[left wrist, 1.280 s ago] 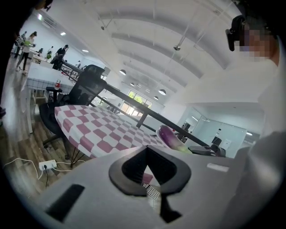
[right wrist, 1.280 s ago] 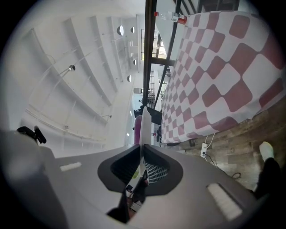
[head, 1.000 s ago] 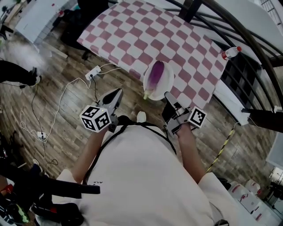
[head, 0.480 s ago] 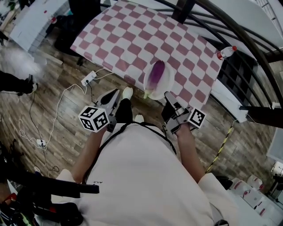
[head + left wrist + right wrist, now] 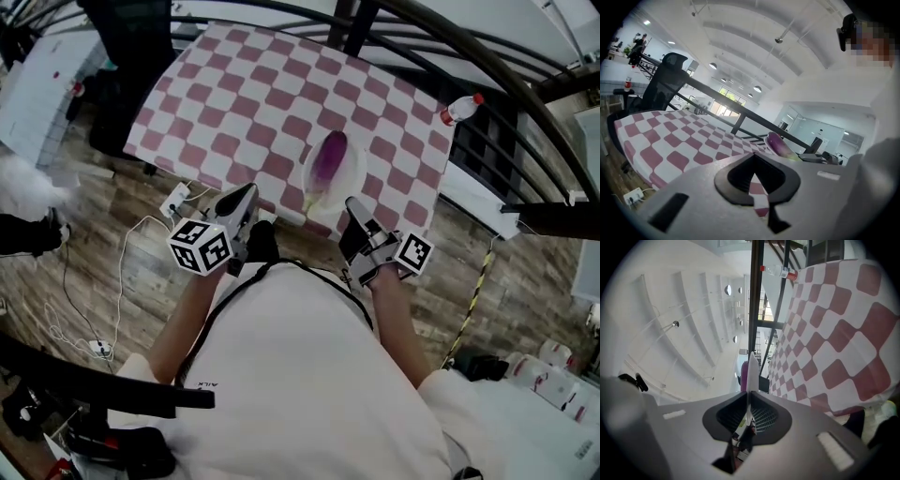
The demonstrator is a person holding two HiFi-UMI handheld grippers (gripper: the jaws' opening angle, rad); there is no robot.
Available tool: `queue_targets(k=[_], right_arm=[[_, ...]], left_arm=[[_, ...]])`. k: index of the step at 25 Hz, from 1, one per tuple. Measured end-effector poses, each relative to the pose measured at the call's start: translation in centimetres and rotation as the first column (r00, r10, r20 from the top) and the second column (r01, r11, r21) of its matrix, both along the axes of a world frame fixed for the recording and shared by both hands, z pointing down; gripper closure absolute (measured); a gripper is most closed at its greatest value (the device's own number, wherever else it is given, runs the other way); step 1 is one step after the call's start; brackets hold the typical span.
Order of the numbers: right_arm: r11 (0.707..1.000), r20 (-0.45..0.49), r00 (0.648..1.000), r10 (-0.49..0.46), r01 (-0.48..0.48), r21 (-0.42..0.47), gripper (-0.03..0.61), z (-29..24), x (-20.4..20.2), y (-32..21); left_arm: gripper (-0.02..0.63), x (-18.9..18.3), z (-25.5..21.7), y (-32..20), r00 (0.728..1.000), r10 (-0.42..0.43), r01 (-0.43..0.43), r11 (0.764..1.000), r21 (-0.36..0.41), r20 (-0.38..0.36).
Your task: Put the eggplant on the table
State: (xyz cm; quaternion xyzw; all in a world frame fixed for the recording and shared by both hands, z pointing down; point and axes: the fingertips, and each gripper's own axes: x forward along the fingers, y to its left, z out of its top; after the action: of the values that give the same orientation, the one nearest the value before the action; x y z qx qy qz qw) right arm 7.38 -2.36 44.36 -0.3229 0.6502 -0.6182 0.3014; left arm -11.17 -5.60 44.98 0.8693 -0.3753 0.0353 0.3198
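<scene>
A purple eggplant (image 5: 328, 154) lies on a white plate (image 5: 349, 175) that is over the near edge of the table with the pink-and-white checked cloth (image 5: 244, 103). My right gripper (image 5: 350, 204) is shut on the plate's near rim. In the right gripper view the plate (image 5: 751, 373) shows edge-on between the closed jaws of the right gripper (image 5: 749, 397), with the eggplant (image 5: 743, 376) beside it. Whether the plate rests on the cloth I cannot tell. My left gripper (image 5: 249, 193) is shut and empty, left of the plate. The left gripper view shows the left gripper (image 5: 753, 157), the eggplant (image 5: 776, 143) and the cloth (image 5: 670, 140).
A water bottle (image 5: 459, 109) stands past the table's far right corner. Black curved rails (image 5: 469, 52) arch over the table's far side. A black office chair (image 5: 665, 82) stands at the table's left end. A power strip with cables (image 5: 175, 200) lies on the wooden floor.
The person has stepped up to the table. Both grippers moved forward, and the plate with the eggplant went from in front of the table's edge to over the cloth.
</scene>
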Motion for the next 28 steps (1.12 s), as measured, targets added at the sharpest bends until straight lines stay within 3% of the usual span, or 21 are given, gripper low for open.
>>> queue_targets(k=[14, 28], right_arm=[[0.983, -0.016, 0.983, 0.183, -0.183, 0.000, 0.545, -1.2, -0.8, -9.8], [0.927, -0.019, 0.927, 0.375, -0.375, -0.028, 0.545, -0.2, 1.6, -14.9]], left_arm=[[0.609, 1.1, -0.4, -13.6, 0.980, 0.199, -0.199, 0.980, -0.005, -0.022], [0.609, 4.1, 1.3, -21.3, 0.925, 0.376, -0.378, 0.924, -0.052, -0.044]])
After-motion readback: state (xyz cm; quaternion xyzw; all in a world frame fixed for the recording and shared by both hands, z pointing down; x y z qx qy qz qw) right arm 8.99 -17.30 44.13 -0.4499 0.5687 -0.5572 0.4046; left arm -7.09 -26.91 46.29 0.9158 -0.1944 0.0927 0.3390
